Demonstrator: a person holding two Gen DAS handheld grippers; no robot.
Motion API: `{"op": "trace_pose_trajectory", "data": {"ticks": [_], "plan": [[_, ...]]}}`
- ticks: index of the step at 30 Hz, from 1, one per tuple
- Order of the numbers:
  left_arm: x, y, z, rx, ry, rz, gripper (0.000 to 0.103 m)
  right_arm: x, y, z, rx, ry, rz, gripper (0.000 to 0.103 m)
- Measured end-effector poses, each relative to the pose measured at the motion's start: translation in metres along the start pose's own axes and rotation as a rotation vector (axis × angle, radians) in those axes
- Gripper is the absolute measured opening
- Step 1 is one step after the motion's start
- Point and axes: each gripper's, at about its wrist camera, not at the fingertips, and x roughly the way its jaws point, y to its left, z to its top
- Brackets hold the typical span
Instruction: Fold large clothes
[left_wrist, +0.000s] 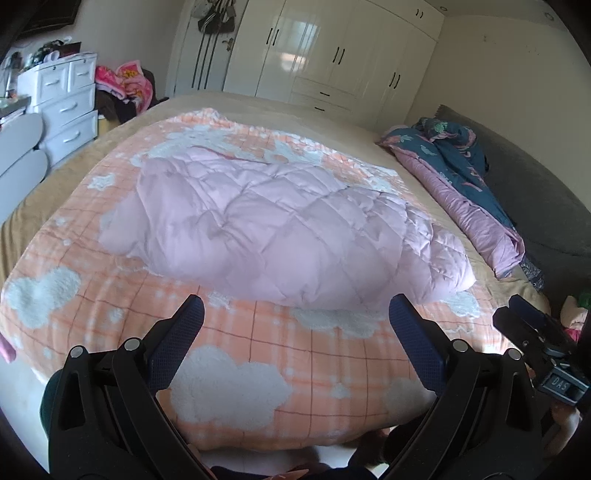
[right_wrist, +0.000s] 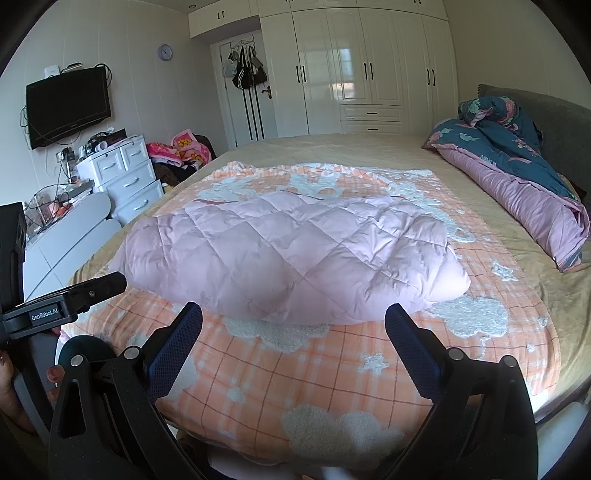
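A pink quilted padded garment (left_wrist: 273, 225) lies in a folded bundle on an orange checked blanket with white clouds (left_wrist: 258, 354) in the middle of the bed. It also shows in the right wrist view (right_wrist: 295, 254), on the same blanket (right_wrist: 314, 369). My left gripper (left_wrist: 295, 308) is open and empty, held over the blanket's near edge, just short of the garment. My right gripper (right_wrist: 293, 314) is open and empty, likewise just short of the garment's near edge. The right gripper's body (left_wrist: 539, 343) shows at the right of the left wrist view, and the left gripper's body (right_wrist: 66, 306) at the left of the right wrist view.
A rolled blue and purple quilt (right_wrist: 524, 184) lies against the grey headboard (right_wrist: 561, 114) at right. White drawers (right_wrist: 125, 177) and a pile of clothes (right_wrist: 181, 147) stand left of the bed. White wardrobes (right_wrist: 362, 66) line the far wall. A TV (right_wrist: 68, 105) hangs at left.
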Motion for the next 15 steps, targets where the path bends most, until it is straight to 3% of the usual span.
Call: {"op": "trace_pose_trajectory", "data": {"ticks": [6,9,12,15], "plan": [[0.003,0.012,-0.003,-0.008,0.017,0.044,0.094,-0.008,-0.027,0.0,0.049,-0.012,-0.072,0.099],[0.005,0.034,0.002,-0.059,0.02,0.075,0.094,-0.026,-0.073,-0.009,0.12,-0.056,-0.185,0.099],[0.012,0.081,0.013,-0.157,0.039,0.111,0.094,-0.049,-0.15,-0.032,0.261,-0.058,-0.371,0.099],[0.019,0.155,0.031,-0.263,0.003,0.279,0.094,-0.078,-0.255,-0.083,0.442,0.006,-0.66,0.099]]}}
